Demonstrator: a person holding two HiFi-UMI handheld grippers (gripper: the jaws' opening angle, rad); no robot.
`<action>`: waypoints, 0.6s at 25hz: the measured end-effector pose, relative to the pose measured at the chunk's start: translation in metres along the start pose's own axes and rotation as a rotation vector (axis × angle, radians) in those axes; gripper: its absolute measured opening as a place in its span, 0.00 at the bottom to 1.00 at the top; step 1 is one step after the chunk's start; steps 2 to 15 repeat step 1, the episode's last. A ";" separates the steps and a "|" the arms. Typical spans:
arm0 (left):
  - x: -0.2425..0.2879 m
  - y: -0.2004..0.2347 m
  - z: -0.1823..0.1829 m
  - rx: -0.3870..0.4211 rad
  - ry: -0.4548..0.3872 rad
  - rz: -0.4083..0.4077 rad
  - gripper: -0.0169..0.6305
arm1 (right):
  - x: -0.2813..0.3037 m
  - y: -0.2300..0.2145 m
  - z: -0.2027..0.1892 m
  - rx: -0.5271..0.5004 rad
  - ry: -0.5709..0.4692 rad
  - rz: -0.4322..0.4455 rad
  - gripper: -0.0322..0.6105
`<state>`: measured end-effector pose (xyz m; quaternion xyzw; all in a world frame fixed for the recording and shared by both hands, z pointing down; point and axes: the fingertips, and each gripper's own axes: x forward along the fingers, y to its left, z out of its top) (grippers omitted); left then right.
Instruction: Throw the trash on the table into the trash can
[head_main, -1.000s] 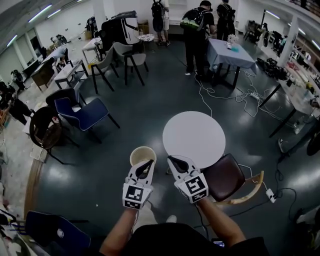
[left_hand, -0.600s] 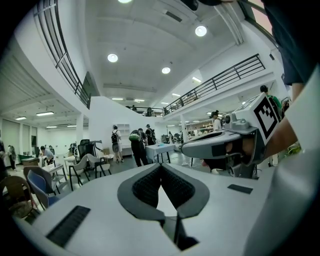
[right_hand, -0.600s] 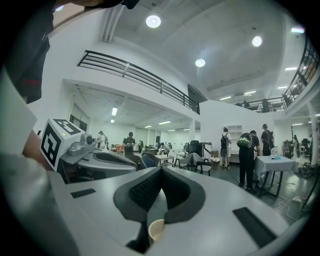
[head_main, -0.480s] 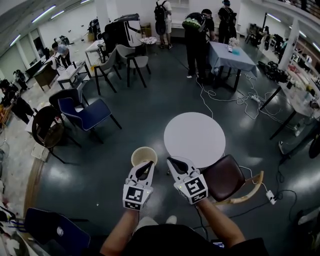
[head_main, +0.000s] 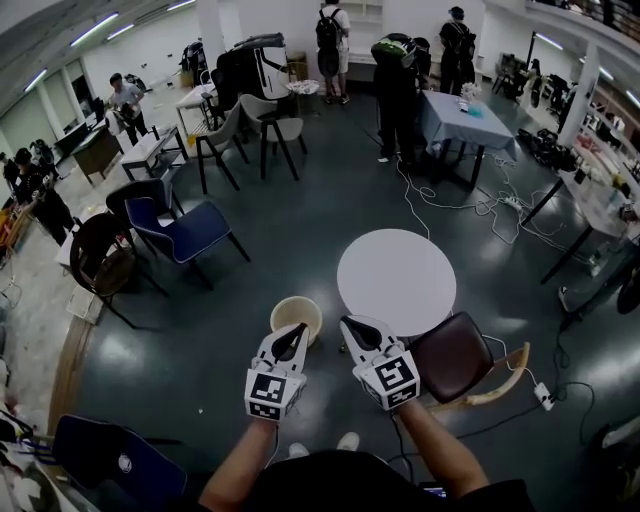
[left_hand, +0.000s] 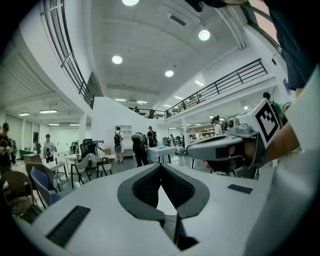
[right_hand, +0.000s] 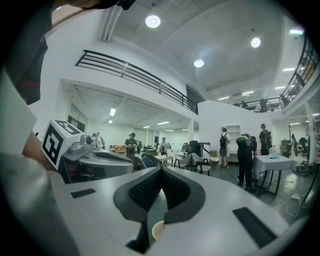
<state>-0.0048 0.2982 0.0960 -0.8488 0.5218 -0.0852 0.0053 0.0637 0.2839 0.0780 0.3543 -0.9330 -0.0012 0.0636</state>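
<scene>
Hovering just beside the trash can (head_main: 283, 305) with left gripper (head_main: 298, 328) and right gripper (head_main: 347, 323) both pinched together, empty. Nothing spotted on the round white table (head_main: 397, 280). Probably finished; next, scanning for leftovers.

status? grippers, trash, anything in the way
Left gripper shut, empty; right gripper shut, empty. Trash can on floor just ahead; no trash visible on round table. Brown chair close by right gripper.

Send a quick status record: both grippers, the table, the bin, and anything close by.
left gripper: shut, empty, tip over the bin in the head view
right gripper: shut, empty
table: round, white, no trash visible on top
bin: beige, open, on the floor left of the table
chair: brown, at the table's near right
</scene>
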 end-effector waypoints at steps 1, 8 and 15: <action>-0.004 0.002 0.000 -0.015 -0.005 0.005 0.05 | 0.000 0.003 0.000 0.002 0.000 -0.002 0.08; -0.004 0.002 0.000 -0.015 -0.005 0.005 0.05 | 0.000 0.003 0.000 0.002 0.000 -0.002 0.08; -0.004 0.002 0.000 -0.015 -0.005 0.005 0.05 | 0.000 0.003 0.000 0.002 0.000 -0.002 0.08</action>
